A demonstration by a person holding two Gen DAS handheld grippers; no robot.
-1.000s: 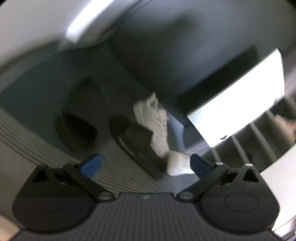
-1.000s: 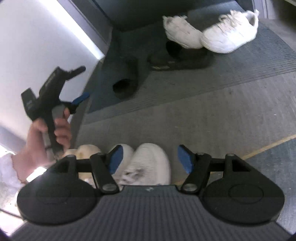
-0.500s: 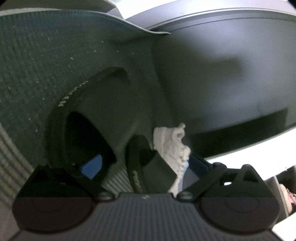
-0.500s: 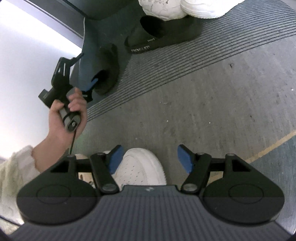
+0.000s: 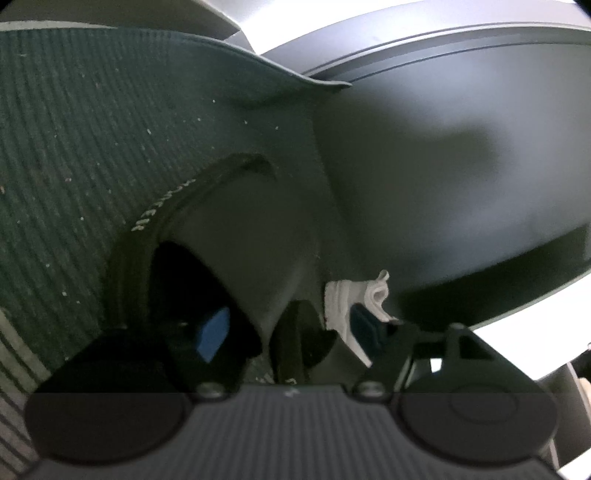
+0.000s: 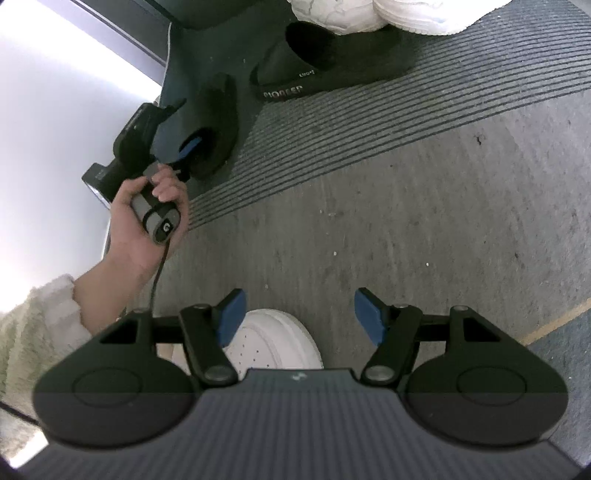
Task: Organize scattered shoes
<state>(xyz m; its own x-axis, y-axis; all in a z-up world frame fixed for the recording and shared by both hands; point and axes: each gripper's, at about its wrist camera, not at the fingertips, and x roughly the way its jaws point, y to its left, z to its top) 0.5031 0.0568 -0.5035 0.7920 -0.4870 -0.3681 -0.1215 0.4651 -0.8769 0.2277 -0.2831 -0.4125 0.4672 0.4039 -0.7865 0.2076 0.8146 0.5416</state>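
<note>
At the bottom of the right wrist view, the right gripper (image 6: 299, 317) is held wide open and empty above the grey floor (image 6: 388, 221), with the toe of a white sneaker (image 6: 273, 343) just under its left blue pad; that is probably the wearer's own foot, though it cannot be told for certain. Nothing has been taken up on this side.

Higher up at left in the same view, the left hand (image 6: 147, 218) is seen driving the left gripper (image 6: 188, 147) into the mouth of the near black slide (image 6: 214, 125), which lies on the ribbed mat (image 6: 424, 81) by the wall. From the left wrist view it is confirmed: one blue finger (image 5: 214, 332) is inside the opening under the strap, the other (image 5: 364, 326) is outside it, and the jaws are spread with the strap between them, not yet closed. Compared with a second ago, when this gripper was well short of the shoes, and half a second ago, when the pad was only at the opening, the finger has now been pushed deeper. A pinch on the strap is judged to be the next step.

Farther off, at the upper middle of the right wrist view, the second black slide (image 6: 321, 70) lies apart from its mate, and beyond it the white trainers (image 6: 376, 14) are heaped against it at the top edge. No pairing has yet been done.
</note>
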